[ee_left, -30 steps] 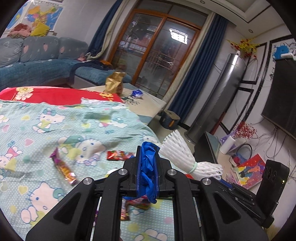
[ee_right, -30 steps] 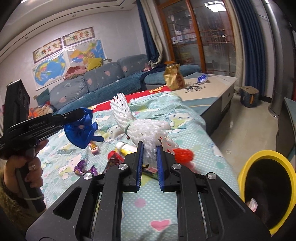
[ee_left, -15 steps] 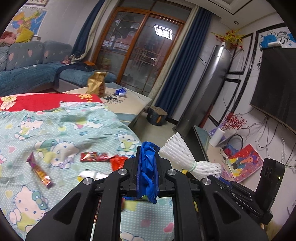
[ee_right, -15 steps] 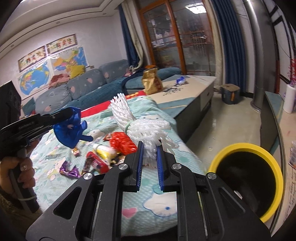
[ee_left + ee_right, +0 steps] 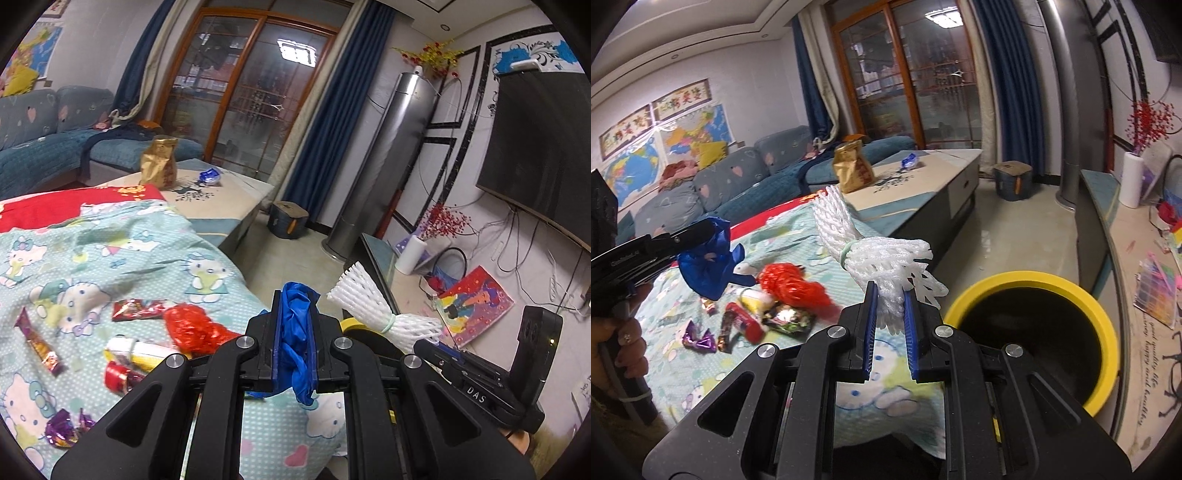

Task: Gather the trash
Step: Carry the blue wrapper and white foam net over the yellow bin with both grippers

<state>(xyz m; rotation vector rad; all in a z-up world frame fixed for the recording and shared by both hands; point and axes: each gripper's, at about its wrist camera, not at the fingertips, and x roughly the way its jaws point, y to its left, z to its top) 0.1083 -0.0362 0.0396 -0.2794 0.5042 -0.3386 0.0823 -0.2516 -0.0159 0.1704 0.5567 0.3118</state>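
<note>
Trash in hand comprises two pieces: a crumpled blue plastic scrap (image 5: 295, 339) clamped in the left gripper (image 5: 294, 332) and a tied white foam net (image 5: 882, 258) pinched in the right gripper (image 5: 890, 325). Compared with a second ago, both grippers have travelled from over the cartoon-print blanket (image 5: 701, 369) toward its edge, so one yellow-rimmed bin (image 5: 1034, 288) now lies just beside the foam net, which suggests release is near. On the blanket remain one red crumpled wrapper (image 5: 790, 284), one yellow-and-white packet (image 5: 140, 350) and several small candy wrappers, too bunched to count exactly.
</note>
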